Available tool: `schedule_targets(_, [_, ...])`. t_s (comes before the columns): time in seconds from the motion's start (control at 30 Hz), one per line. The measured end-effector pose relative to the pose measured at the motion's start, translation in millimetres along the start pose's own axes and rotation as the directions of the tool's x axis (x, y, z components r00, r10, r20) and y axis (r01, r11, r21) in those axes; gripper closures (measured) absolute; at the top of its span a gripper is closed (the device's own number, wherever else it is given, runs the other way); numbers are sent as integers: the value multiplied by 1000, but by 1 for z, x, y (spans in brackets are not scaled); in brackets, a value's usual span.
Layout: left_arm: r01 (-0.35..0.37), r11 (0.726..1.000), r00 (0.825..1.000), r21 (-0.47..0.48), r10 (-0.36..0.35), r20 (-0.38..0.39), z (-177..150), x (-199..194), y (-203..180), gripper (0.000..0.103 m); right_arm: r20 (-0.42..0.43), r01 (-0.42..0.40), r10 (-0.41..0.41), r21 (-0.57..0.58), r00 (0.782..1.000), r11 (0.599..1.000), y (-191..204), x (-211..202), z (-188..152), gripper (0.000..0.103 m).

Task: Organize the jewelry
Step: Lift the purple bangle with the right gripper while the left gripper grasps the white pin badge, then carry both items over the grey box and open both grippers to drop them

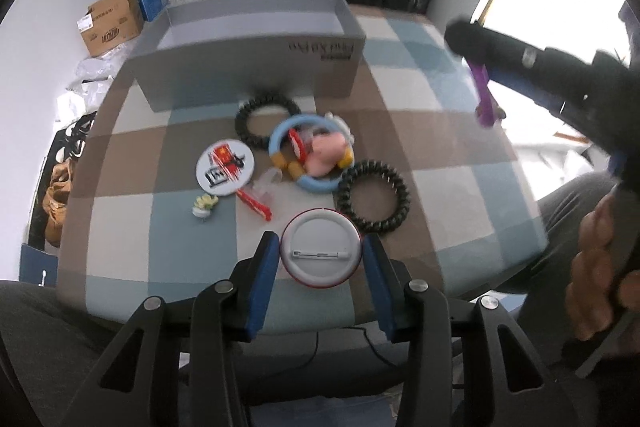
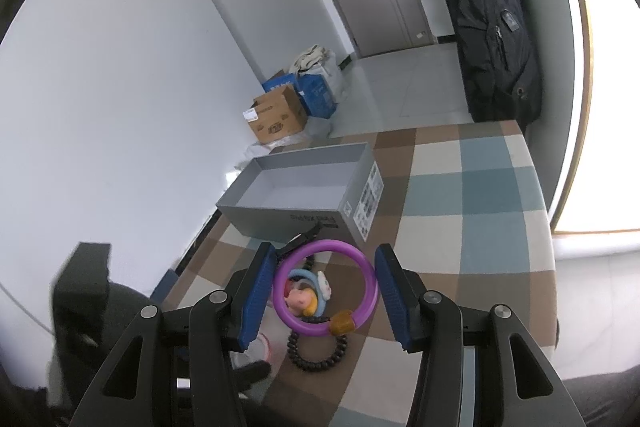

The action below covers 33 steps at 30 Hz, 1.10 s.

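Between the blue pads of the left claw (image 1: 320, 267): a round pin badge, lying face-down at the near edge of the bench (image 1: 460, 131).

The left claw stands narrow around the pin badge (image 1: 321, 254), its pads touching or nearly touching the rim on both sides; whether they truly press cannot be told. A pinch on that thin curved rim could let the badge squirt out toward the bench edge, or the clasp could catch the checked cloth. The right claw (image 2: 325, 291), half-wide, carries a purple ring (image 2: 326, 287) against one pad only, the other pad standing apart, so the ring looks liable to drop. Beyond lie two dark beaded bracelets (image 1: 374, 203), a blue ring with a pink toy (image 1: 310, 155), a printed badge (image 1: 224, 167) and a small flower piece (image 1: 205, 206), near enough to be knocked. The grey box (image 1: 256, 39), the likely destination, stands open at the far side.
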<state>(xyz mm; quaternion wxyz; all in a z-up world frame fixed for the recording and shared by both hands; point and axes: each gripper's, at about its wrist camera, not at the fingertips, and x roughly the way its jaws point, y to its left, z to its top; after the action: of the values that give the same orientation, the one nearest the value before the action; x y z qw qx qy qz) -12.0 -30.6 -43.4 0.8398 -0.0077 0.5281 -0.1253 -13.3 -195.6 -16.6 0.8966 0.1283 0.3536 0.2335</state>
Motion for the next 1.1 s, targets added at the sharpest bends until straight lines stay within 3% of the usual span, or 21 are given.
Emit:
schedule_targets(0.3, [40,997,995,-70,-33,98,32,-20,16,66,14,-15,16,-13,1000,1000,6,1,20,53])
schedule_targets(0.6, [69,994,980,-83,-52,192,94,-18,43,66,22,-50,51,-27,998,998,15,20,61,53])
schedule_targets(0.8, [98,989,976,-113,-73,205,115,-8,53,66,22,-82,82,-34,996,996,18,46,88,53])
schedule_targets(1.1, [203,967,973,-155,-181,142,132,29,73,66,-43,-94,94,-13,995,995,7,97,97,53])
